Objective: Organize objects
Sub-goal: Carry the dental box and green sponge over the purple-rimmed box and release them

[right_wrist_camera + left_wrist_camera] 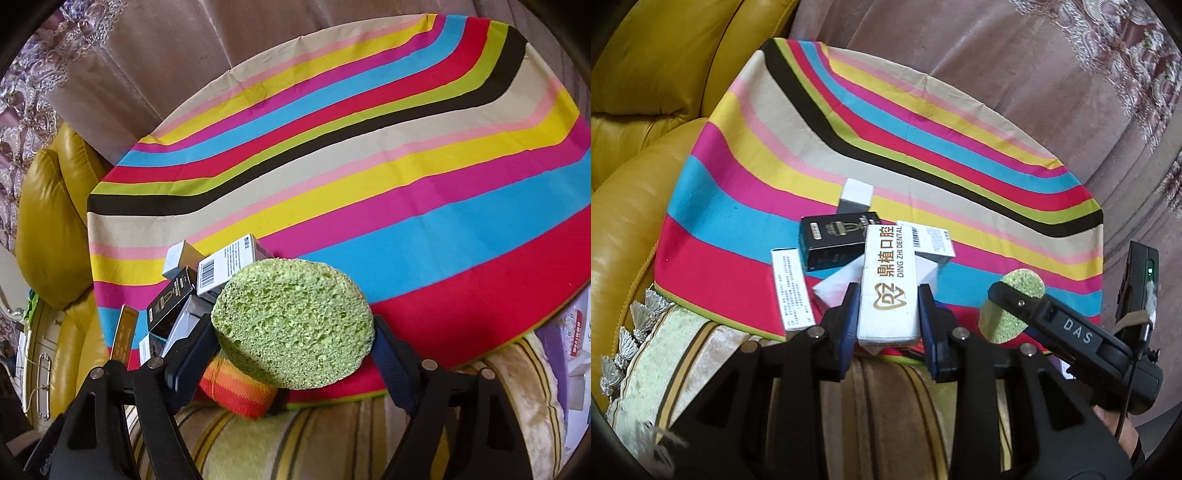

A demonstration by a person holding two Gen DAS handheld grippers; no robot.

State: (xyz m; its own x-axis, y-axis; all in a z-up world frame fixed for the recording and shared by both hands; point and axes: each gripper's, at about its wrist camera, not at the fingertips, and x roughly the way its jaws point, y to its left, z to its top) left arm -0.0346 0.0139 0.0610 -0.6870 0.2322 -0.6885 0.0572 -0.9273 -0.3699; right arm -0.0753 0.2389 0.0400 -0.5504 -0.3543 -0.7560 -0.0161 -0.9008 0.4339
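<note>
My left gripper [890, 295] is shut on a white box printed DING ZHI DENTAL [889, 280], held lengthwise between the blue pads above a heap of small boxes. The heap has a black box [833, 240], a white barcode box [932, 240], a slim white box [790, 291] and a small grey-white box [855, 194]. My right gripper [295, 332] is shut on a round green sponge [295, 325], both pads pressing its sides. In the left wrist view the right gripper [1012, 306] with the sponge [1015, 302] hangs just right of the held box.
Everything lies on a bright striped cloth [369, 166], mostly bare beyond the heap. An orange-red striped roll [240, 387] lies under the sponge at the cloth's near edge. A striped cushion [701, 354] is below, a yellow leather sofa [635, 184] to the left, and mauve fabric [997, 55] behind.
</note>
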